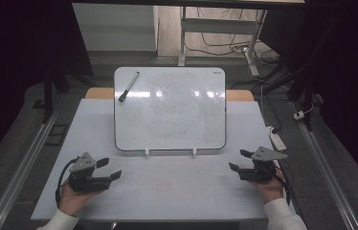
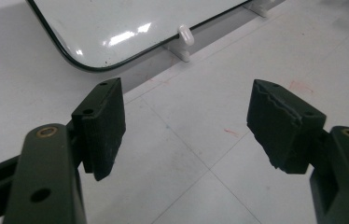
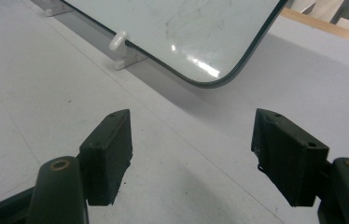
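A whiteboard [image 1: 170, 108] stands propped on two small white feet at the middle of the white table [image 1: 167, 191]. A black marker [image 1: 128, 86] lies on its upper left part. My left gripper [image 1: 109, 169] rests low over the table at the front left, open, with nothing between its jaws. My right gripper [image 1: 240, 160] sits at the front right, open and empty too. In the left gripper view the left gripper [image 2: 186, 121] faces the whiteboard's [image 2: 130, 23] lower corner. In the right gripper view the right gripper [image 3: 191, 154] faces the whiteboard's [image 3: 186, 23] other lower corner.
White support feet [image 2: 184, 39] [image 3: 121, 46] hold the board's bottom edge. A white power strip [image 1: 276, 139] lies off the table's right edge. Metal rails run along the floor on both sides. Table legs and cables stand behind the board.
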The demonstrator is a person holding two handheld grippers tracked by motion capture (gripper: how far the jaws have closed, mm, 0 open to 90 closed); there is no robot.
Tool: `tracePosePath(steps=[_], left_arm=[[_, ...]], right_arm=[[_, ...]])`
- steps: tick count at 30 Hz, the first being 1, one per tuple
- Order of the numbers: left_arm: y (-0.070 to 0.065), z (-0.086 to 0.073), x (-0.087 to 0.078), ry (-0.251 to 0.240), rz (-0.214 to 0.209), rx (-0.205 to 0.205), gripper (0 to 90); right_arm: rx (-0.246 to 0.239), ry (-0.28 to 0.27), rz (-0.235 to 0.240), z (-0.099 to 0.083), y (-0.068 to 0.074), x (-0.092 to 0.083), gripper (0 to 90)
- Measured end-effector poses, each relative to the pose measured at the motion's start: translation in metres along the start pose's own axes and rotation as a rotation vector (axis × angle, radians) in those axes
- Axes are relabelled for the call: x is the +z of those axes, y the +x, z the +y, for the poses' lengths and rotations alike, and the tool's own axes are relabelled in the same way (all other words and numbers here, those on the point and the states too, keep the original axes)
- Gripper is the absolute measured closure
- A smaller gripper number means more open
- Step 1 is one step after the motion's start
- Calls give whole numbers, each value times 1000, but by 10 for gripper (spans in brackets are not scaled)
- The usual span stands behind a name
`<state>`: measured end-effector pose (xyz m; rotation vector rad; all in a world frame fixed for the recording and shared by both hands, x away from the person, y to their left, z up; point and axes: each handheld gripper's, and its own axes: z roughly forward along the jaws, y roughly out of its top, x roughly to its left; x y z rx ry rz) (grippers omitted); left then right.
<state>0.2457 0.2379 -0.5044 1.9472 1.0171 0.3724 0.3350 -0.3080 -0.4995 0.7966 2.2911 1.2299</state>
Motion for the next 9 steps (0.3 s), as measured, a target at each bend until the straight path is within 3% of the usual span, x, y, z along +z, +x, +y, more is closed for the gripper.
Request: tracePosePath(steps=[9], left_arm=[[3,-1,1,8,-1,-13,275]], right_arm=[[5,1,0,1,1,-1,288]])
